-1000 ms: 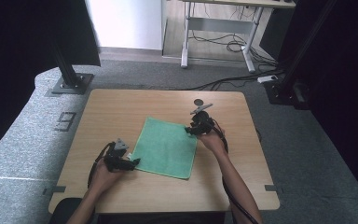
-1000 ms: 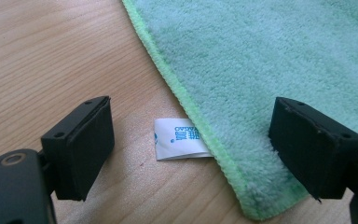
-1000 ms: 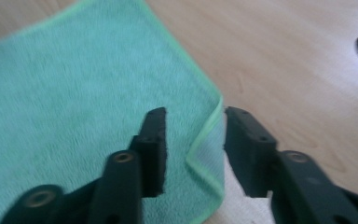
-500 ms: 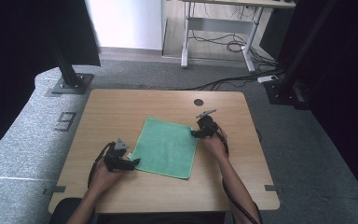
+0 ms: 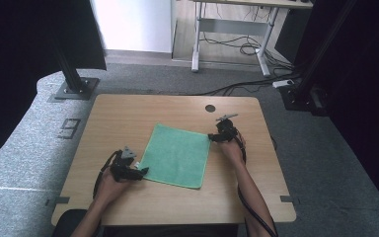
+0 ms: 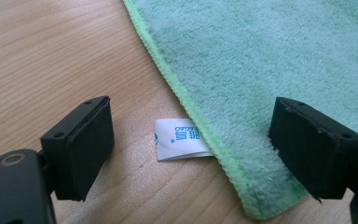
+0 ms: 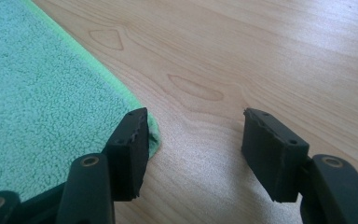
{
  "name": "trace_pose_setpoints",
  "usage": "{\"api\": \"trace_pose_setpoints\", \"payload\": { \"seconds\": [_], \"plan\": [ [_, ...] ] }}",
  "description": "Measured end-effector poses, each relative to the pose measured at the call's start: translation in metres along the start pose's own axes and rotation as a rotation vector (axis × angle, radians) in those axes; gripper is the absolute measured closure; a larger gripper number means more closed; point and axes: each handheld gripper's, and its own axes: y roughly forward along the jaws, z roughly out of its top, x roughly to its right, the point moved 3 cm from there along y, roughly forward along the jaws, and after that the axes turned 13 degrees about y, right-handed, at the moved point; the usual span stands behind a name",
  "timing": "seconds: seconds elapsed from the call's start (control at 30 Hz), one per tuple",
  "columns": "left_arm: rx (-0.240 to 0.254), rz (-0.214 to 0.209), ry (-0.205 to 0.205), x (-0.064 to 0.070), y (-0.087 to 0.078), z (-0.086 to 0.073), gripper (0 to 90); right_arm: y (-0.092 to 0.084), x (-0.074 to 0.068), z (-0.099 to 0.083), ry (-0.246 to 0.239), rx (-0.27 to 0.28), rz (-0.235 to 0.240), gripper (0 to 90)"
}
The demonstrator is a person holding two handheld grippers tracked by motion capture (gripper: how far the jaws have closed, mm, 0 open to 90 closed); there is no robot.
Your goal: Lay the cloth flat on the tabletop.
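Your left tool (image 5: pixel 140 171) sits nearest you with its jaws wide, straddling the near left corner of the green towel (image 5: pixel 176 154) by its white label (image 6: pixel 179 139), ready to pinch. The towel lies flat mid-bench (image 5: pixel 128 113). Farther off, your right tool (image 5: pixel 212 138) has just been opening beside the far right corner, nothing gripped.

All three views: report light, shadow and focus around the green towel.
High view: even daylight, dark curtained edges, small soft detail on the green towel. Left gripper view: towel pile and white label crisp, near fingers slightly soft. Right gripper view: soft sheen on the table, faint shadow beneath the fingers.
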Motion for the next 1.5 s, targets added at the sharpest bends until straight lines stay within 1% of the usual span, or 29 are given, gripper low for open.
{"api": "trace_pose_setpoints", "payload": {
  "seconds": [0.07, 0.17, 0.23, 0.3, 0.37, 0.4, 0.5, 0.6, 0.67, 0.8, 0.93, 1.03, 1.1, 1.17, 1.27, 1.37, 1.5],
  "plan": [
    [-0.001, 0.001, -0.003, 0.0, 0.0, 0.0, 14.1, -0.005, -0.002, 0.0, -0.014, 0.006, -0.016, 39.6],
    [-0.039, 0.007, -0.01, -0.001, 0.001, 0.004, 11.6, -0.022, -0.008, -0.002, 0.0, 0.036, 0.0, 36.4],
    [-0.057, 0.023, -0.003, -0.003, 0.0, 0.006, 9.2, -0.028, -0.014, -0.008, -0.003, 0.027, 0.011, 32.9],
    [-0.058, 0.032, -0.01, -0.005, 0.0, 0.006, 9.0, -0.033, -0.022, -0.018, -0.018, 0.011, 0.03, 30.9],
    [-0.06, 0.048, -0.018, -0.008, 0.0, 0.006, 7.5, -0.037, -0.034, -0.031, -0.03, -0.012, 0.053, 26.6],
    [-0.056, 0.056, -0.021, -0.01, 0.0, 0.007, 7.0, -0.038, -0.039, -0.037, -0.047, -0.023, 0.058, 25.1],
    [-0.049, 0.07, -0.028, -0.013, 0.002, 0.008, 6.7, -0.041, -0.057, -0.055, -0.061, -0.031, 0.07, 21.4],
    [-0.06, 0.083, -0.015, -0.014, 0.004, 0.007, 5.8, -0.042, -0.071, -0.067, -0.086, -0.038, 0.07, 20.2],
    [-0.057, 0.075, -0.019, -0.014, 0.004, 0.006, 5.9, -0.042, -0.076, -0.073, -0.101, -0.044, 0.055, 19.6],
    [-0.055, 0.063, -0.015, -0.009, 0.002, 0.005, 8.1, -0.043, -0.076, -0.074, -0.097, -0.027, 0.031, 19.1],
    [-0.051, 0.04, -0.003, 0.001, 0.003, 0.007, 8.5, -0.044, -0.066, -0.074, -0.068, -0.008, 0.015, 19.1],
    [-0.046, 0.026, 0.001, 0.006, 0.005, 0.01, 8.5, -0.044, -0.058, -0.074, -0.042, 0.007, 0.019, 19.1],
    [-0.042, 0.016, 0.004, 0.009, 0.007, 0.012, 8.5, -0.044, -0.055, -0.074, -0.036, 0.015, 0.011, 19.2],
    [-0.039, 0.008, 0.003, 0.012, 0.008, 0.013, 8.5, -0.044, -0.052, -0.073, -0.04, 0.025, 0.002, 19.7],
    [-0.031, -0.008, 0.01, 0.016, 0.011, 0.016, 8.5, -0.044, -0.048, -0.072, -0.033, 0.034, -0.003, 20.2],
    [-0.02, -0.012, 0.017, 0.019, 0.014, 0.018, 8.2, -0.043, -0.045, -0.071, -0.031, 0.041, -0.003, 20.9],
    [-0.013, -0.018, 0.023, 0.02, 0.017, 0.02, 7.1, -0.041, -0.04, -0.069, -0.018, 0.05, 0.011, 21.3]
  ]
}}
